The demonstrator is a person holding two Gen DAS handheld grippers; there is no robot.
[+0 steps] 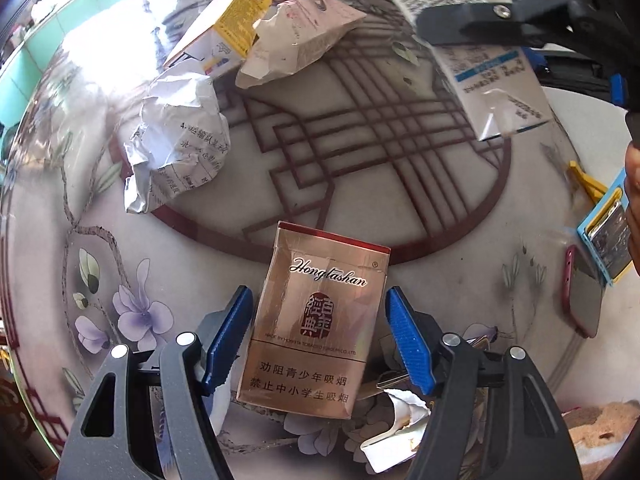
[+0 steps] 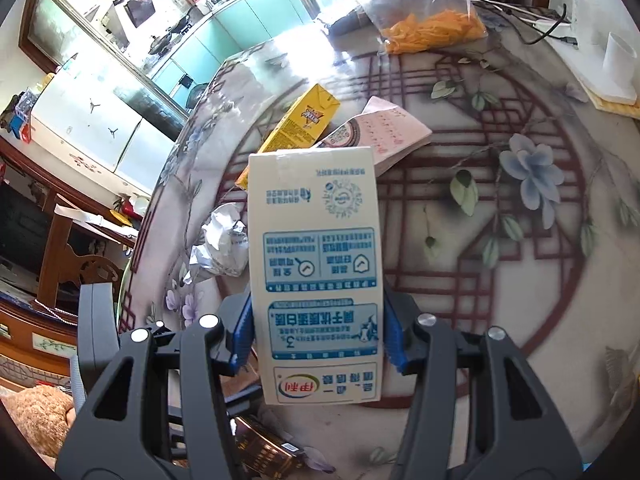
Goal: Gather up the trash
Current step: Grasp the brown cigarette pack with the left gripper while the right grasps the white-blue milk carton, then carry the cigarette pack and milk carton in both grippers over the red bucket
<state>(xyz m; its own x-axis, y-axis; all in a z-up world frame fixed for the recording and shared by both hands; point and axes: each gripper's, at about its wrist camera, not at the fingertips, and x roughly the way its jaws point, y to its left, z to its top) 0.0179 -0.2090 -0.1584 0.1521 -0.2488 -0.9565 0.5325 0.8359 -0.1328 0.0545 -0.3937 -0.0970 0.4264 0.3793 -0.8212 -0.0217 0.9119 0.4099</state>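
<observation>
A gold cigarette pack (image 1: pixel 318 320) lies on the patterned round table (image 1: pixel 380 184) between the fingers of my left gripper (image 1: pixel 320 340). The jaws are open, with a gap on each side of the pack. My right gripper (image 2: pixel 318 336) is shut on a white and blue milk carton (image 2: pixel 316 264) and holds it above the table; the carton also shows in the left wrist view (image 1: pixel 480 60). Crumpled paper (image 1: pixel 176 148), a yellow box (image 1: pixel 226 26) and a pink wrapper (image 1: pixel 304 36) lie farther back on the table.
A bag of orange snacks (image 2: pixel 432 28) sits at the table's far side. A red phone (image 1: pixel 580 296) and a blue-cased item (image 1: pixel 606 232) lie at the right. Torn paper (image 1: pixel 396 420) and keys lie under my left gripper. A wooden chair (image 2: pixel 88 264) stands left of the table.
</observation>
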